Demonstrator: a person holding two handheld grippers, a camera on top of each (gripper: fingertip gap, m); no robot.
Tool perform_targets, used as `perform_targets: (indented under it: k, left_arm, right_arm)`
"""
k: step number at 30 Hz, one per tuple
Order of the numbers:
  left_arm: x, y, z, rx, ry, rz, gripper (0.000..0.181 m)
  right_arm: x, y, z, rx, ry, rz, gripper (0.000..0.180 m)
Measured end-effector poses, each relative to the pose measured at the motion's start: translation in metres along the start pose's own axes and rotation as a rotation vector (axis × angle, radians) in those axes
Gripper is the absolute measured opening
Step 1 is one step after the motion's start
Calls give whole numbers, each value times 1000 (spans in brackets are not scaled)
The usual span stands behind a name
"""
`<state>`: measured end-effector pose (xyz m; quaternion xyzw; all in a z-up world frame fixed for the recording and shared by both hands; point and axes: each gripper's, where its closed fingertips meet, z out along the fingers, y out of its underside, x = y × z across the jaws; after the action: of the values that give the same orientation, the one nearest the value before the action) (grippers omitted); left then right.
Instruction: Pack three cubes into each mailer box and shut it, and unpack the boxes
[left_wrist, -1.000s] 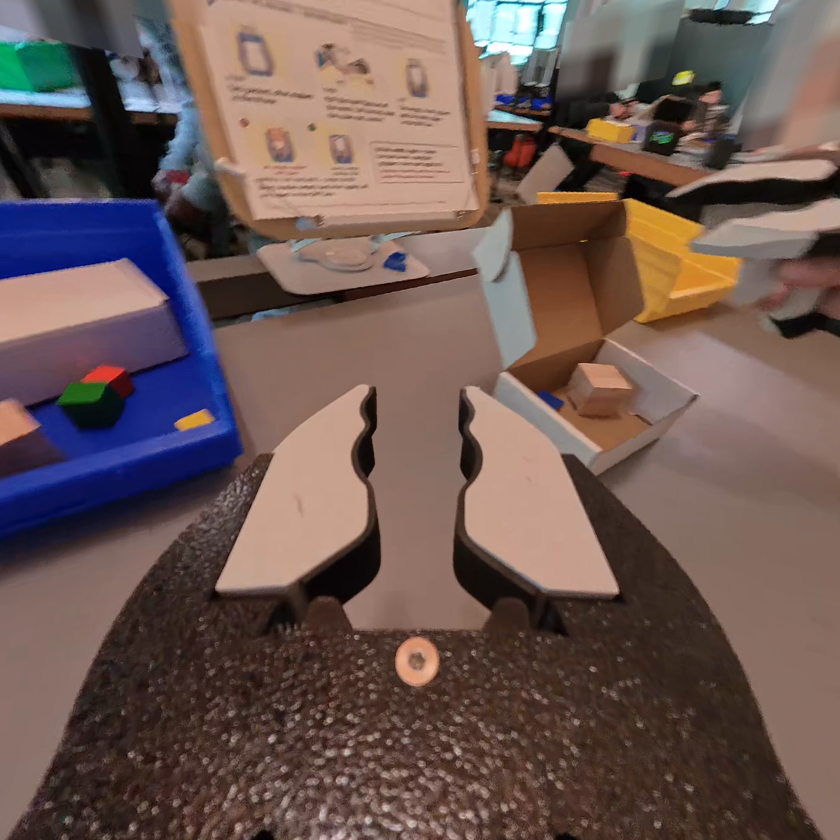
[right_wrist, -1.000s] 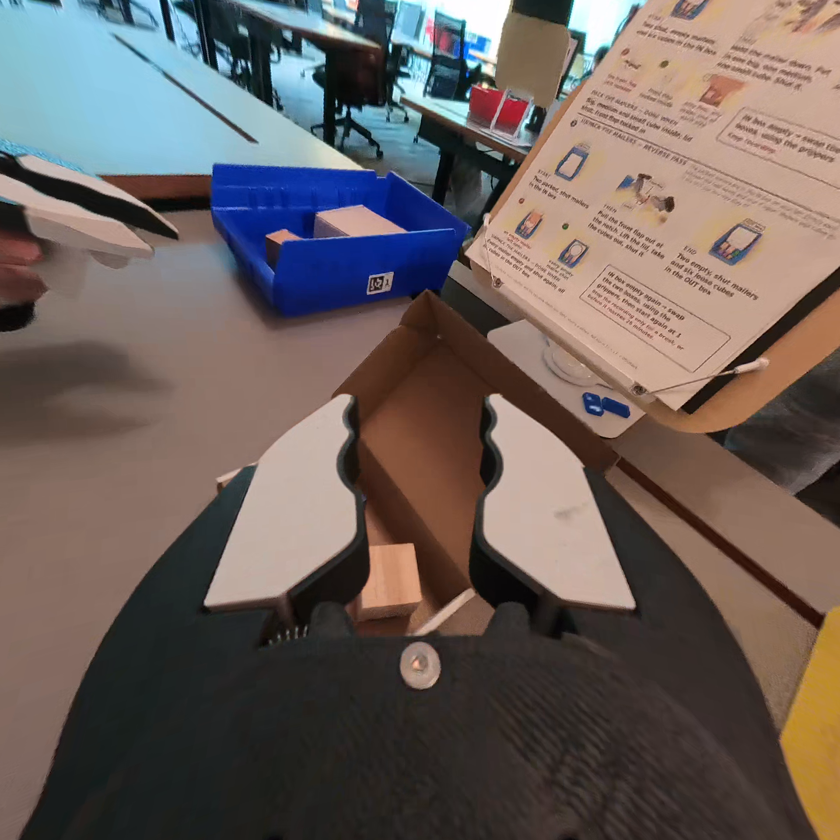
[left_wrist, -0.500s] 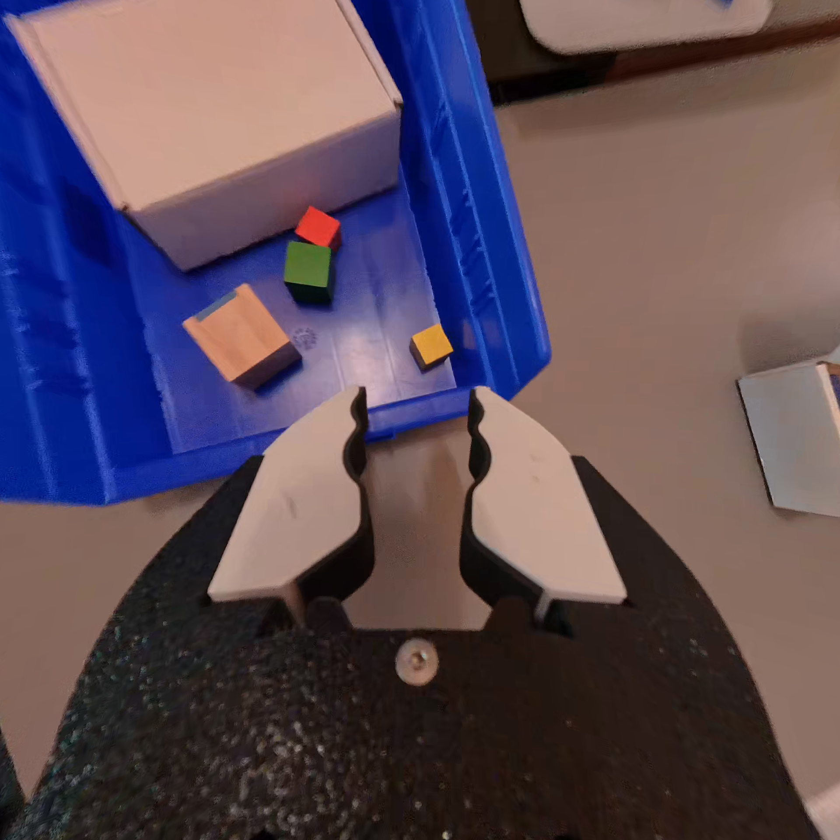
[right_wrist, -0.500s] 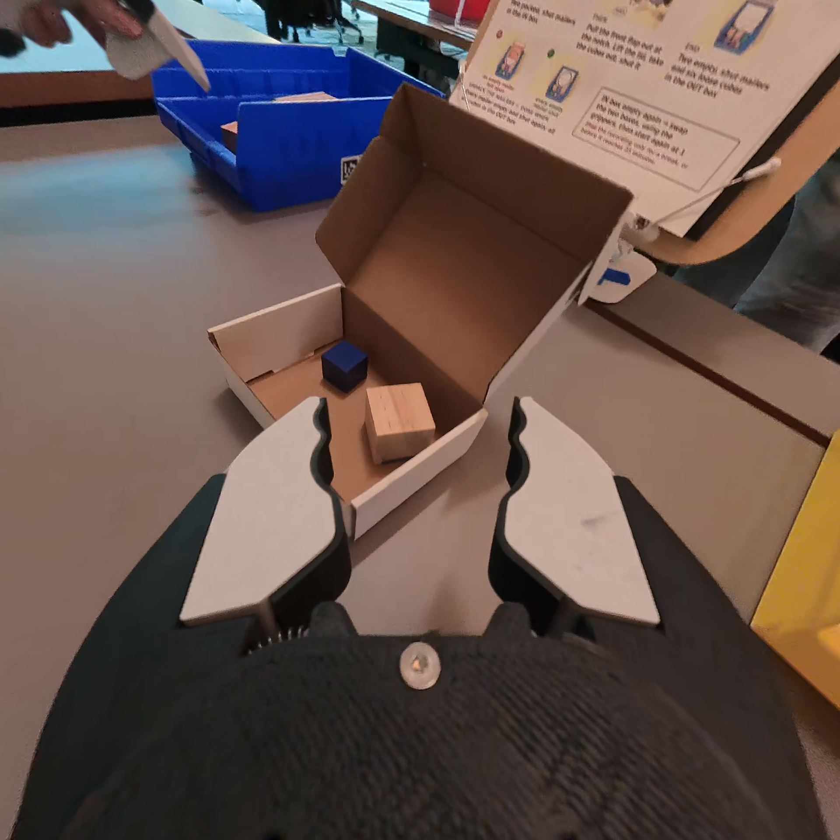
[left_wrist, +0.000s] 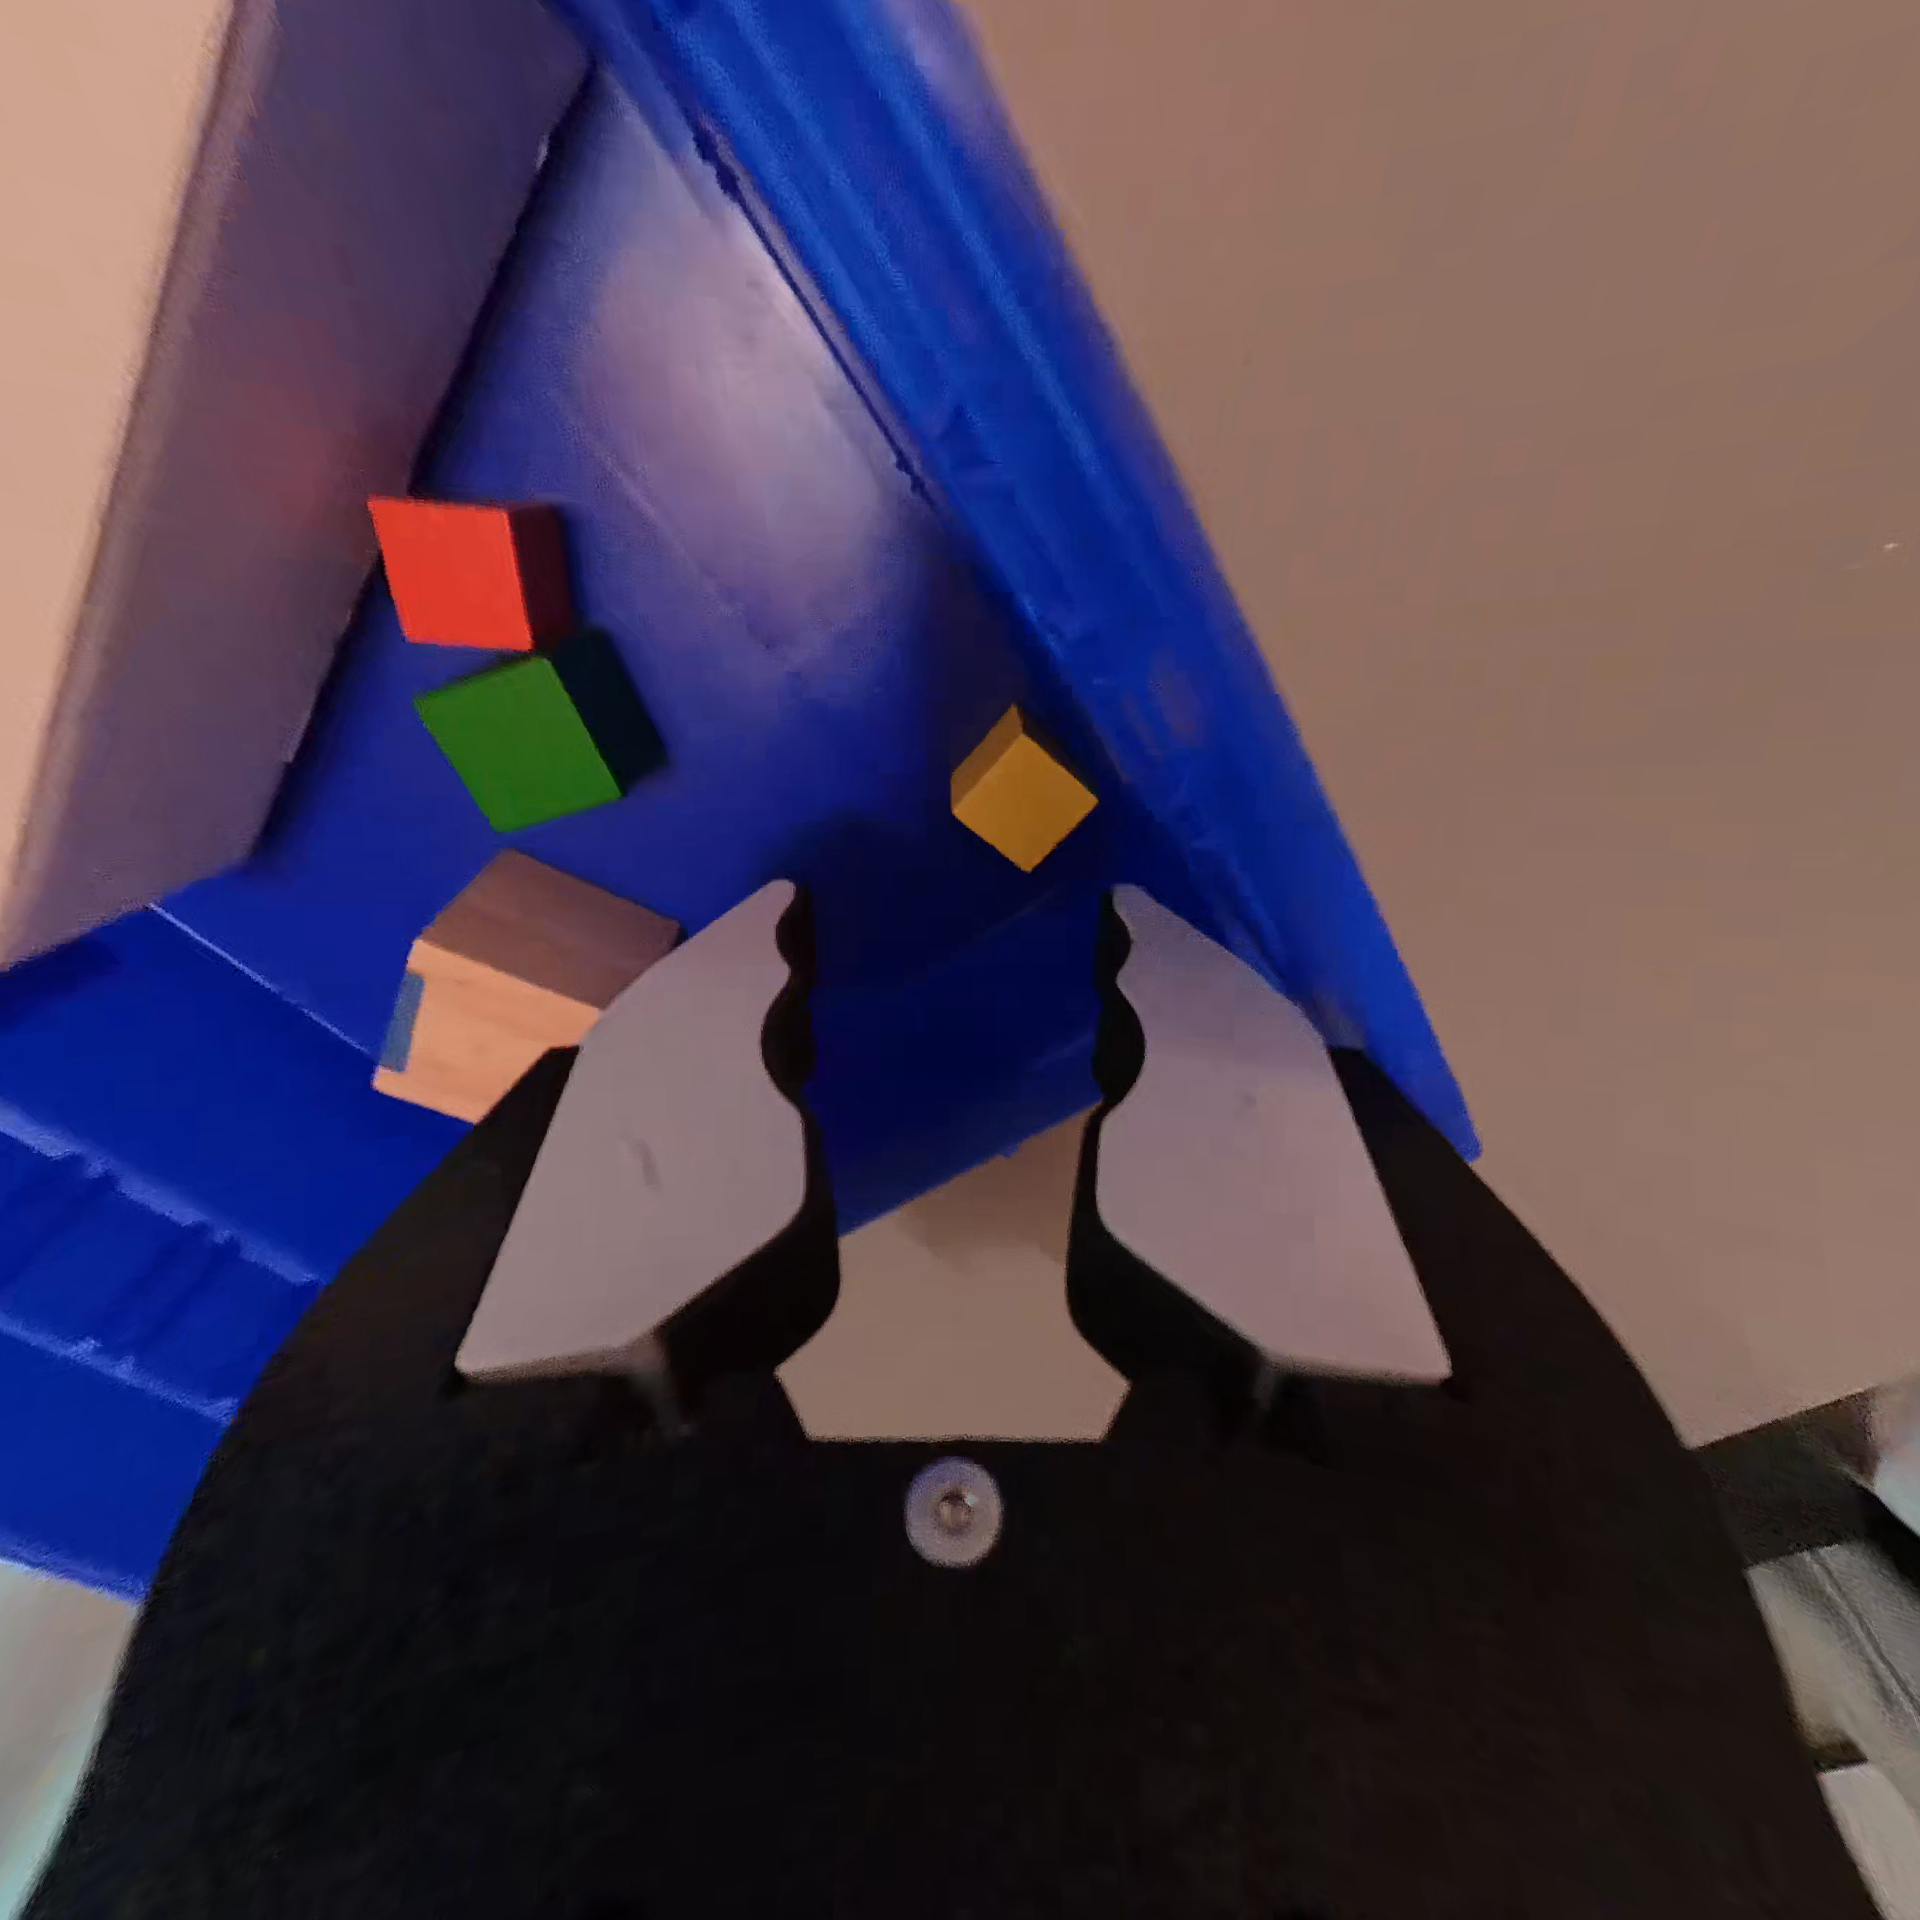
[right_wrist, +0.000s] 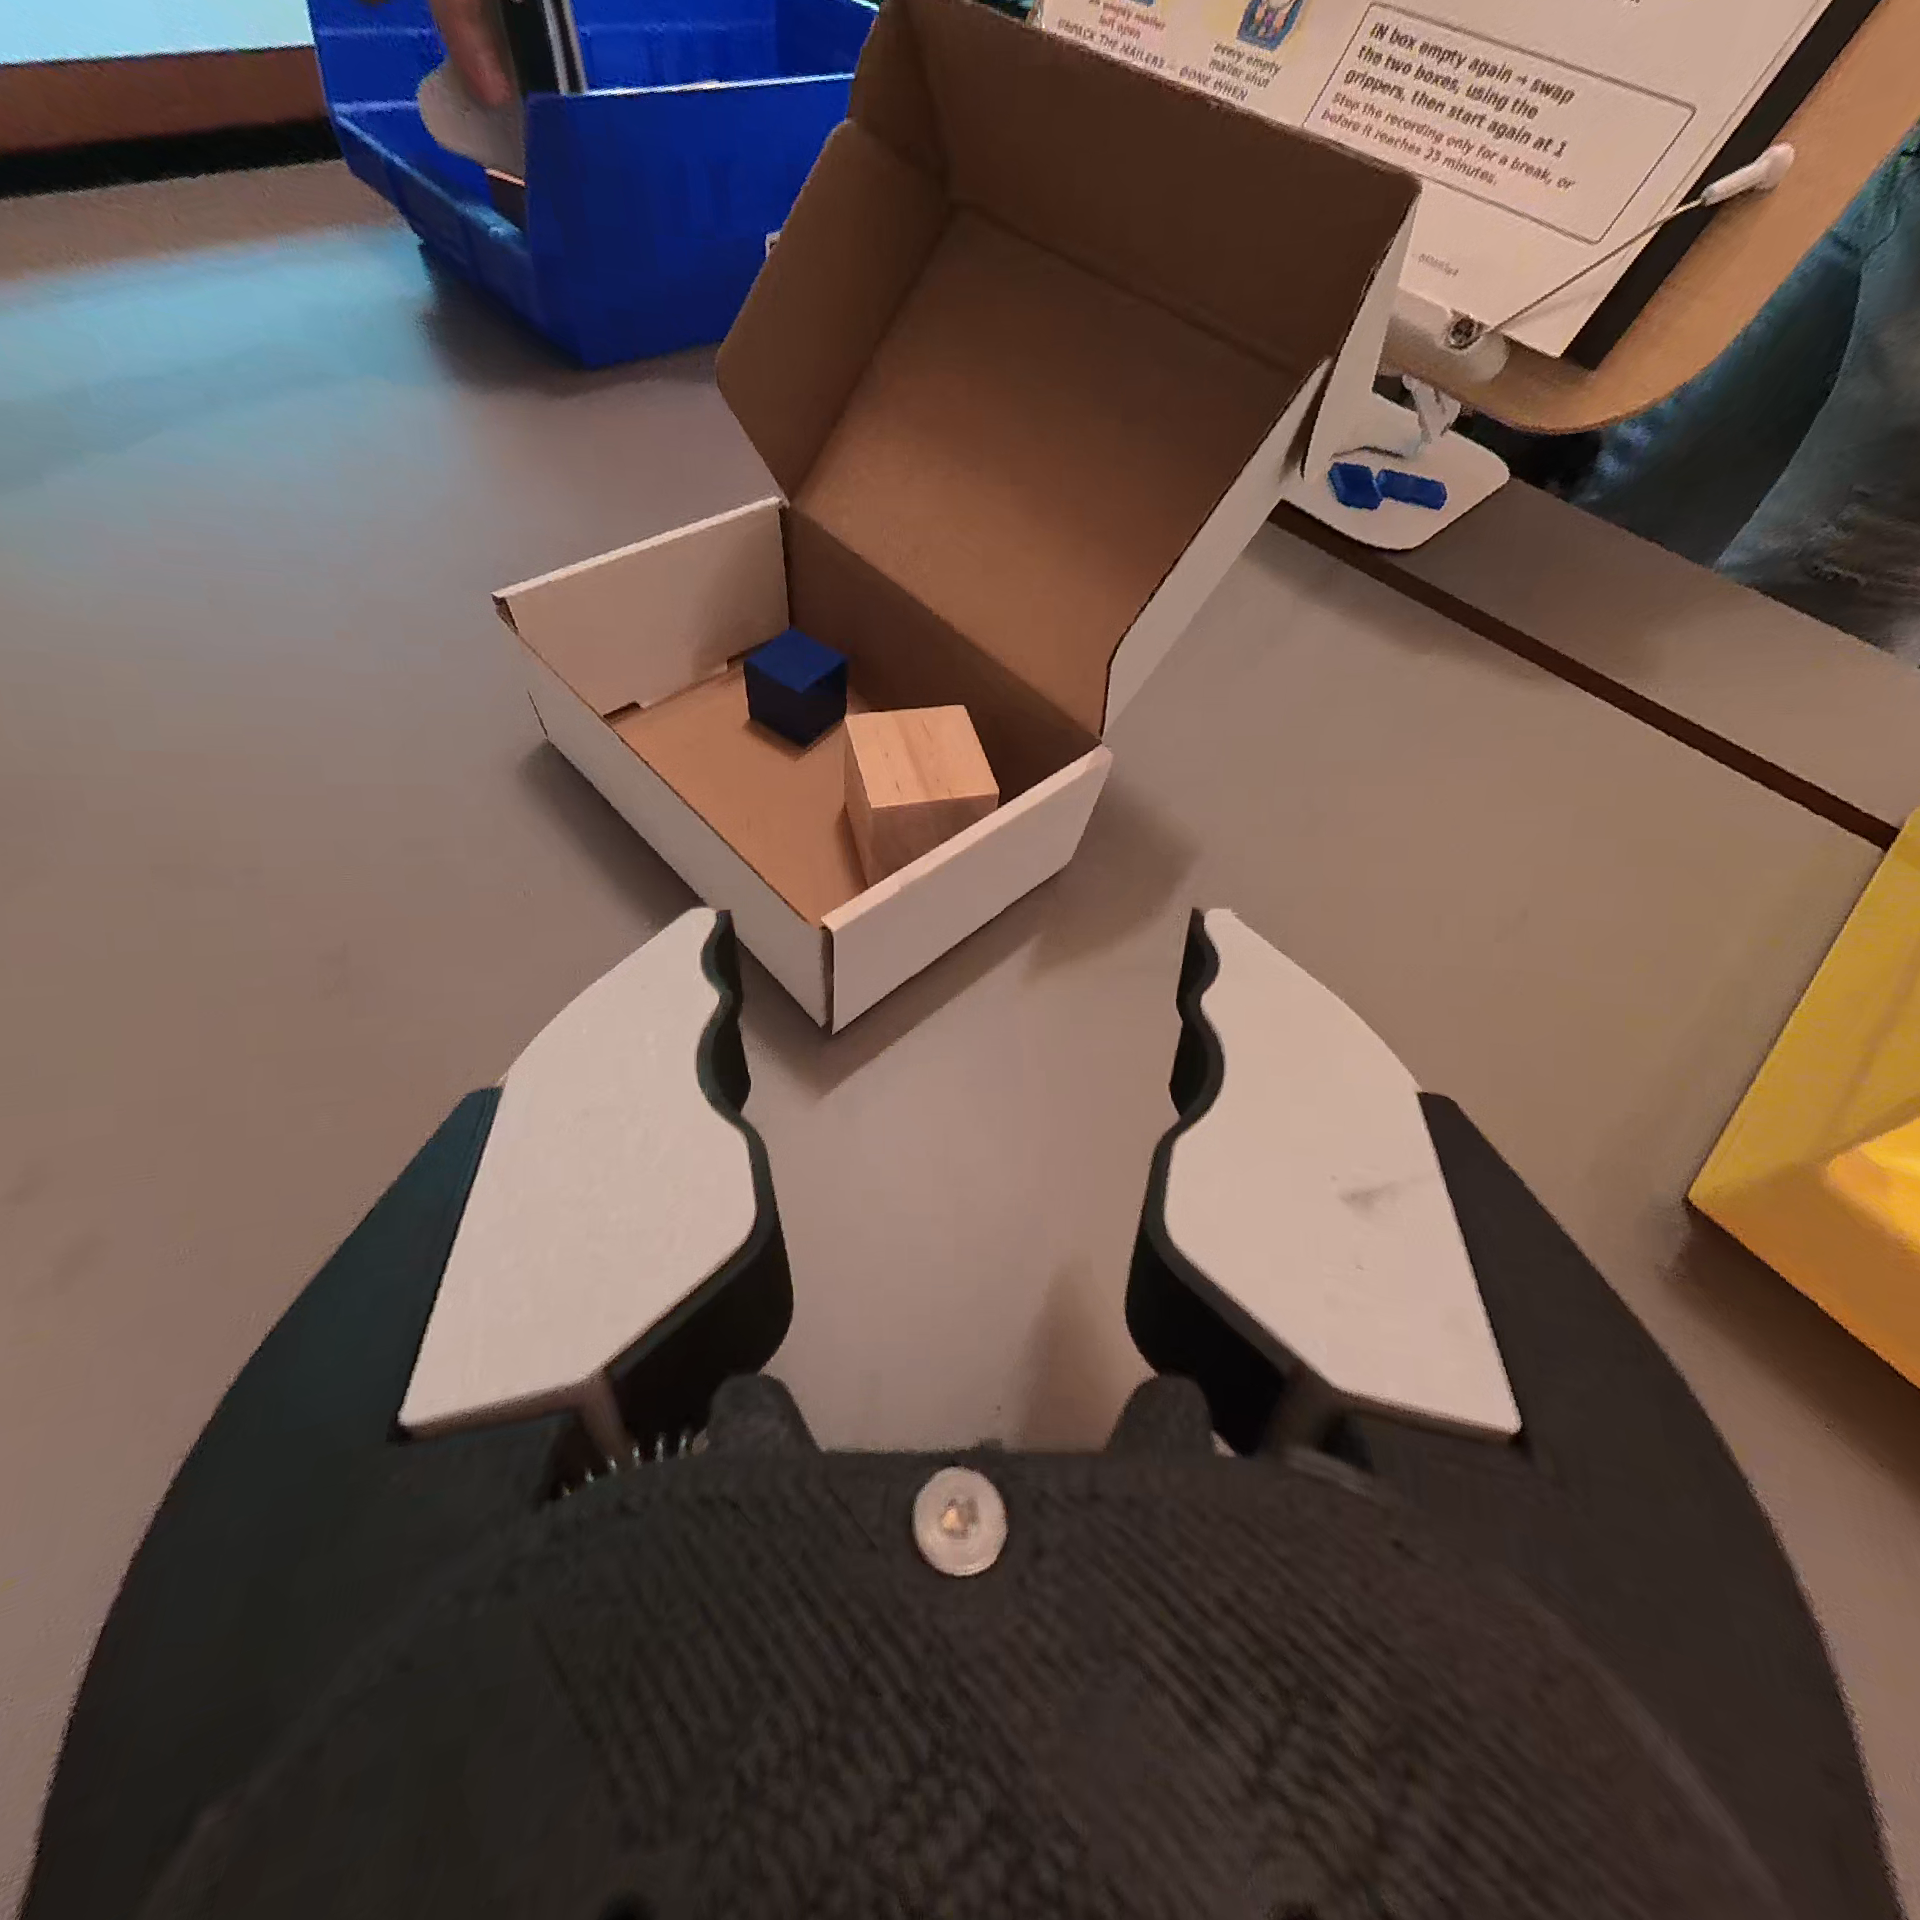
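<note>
L gripper, jaws apart & empty, hangs over the blue bin w/ the yellow cube just ahead-right of its tips; R gripper, also spread, idles near the open mailer box holding 2 cubes.

An open mailer box sits on the bench, lid up. Inside lie a blue cube and a wooden cube, apparently touching. Just before the box, the right hand-held gripper hangs spread and empty. Behind it, a blue bin.
</note>
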<state>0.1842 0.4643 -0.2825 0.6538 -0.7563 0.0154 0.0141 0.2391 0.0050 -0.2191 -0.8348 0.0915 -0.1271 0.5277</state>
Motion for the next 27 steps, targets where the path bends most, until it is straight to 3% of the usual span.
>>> perform_targets:
  k: [6, 15, 17, 24, 27]
  left_arm:
    - [17, -3, 9, -47, 161, -94, 57]
    - [19, -22, 19, 103, 106, 202, 37]
    - [22, -24, 18, 137, 120, 232, 22]
    - [6, -30, 3, 302, 12, 272, 21]
    - [-3, -35, -28, 456, -53, 251, 21]
  right_arm:
    - [-2, 2, 0, 16, -17, 25, 82]
    - [0, 4, 2, 11, -20, 32, 82]
    - [1, 4, 2, 12, -20, 37, 82]
    - [-4, 3, 5, 4, -30, 29, 82]
    - [-6, -1, 4, 7, -30, 17, 81]
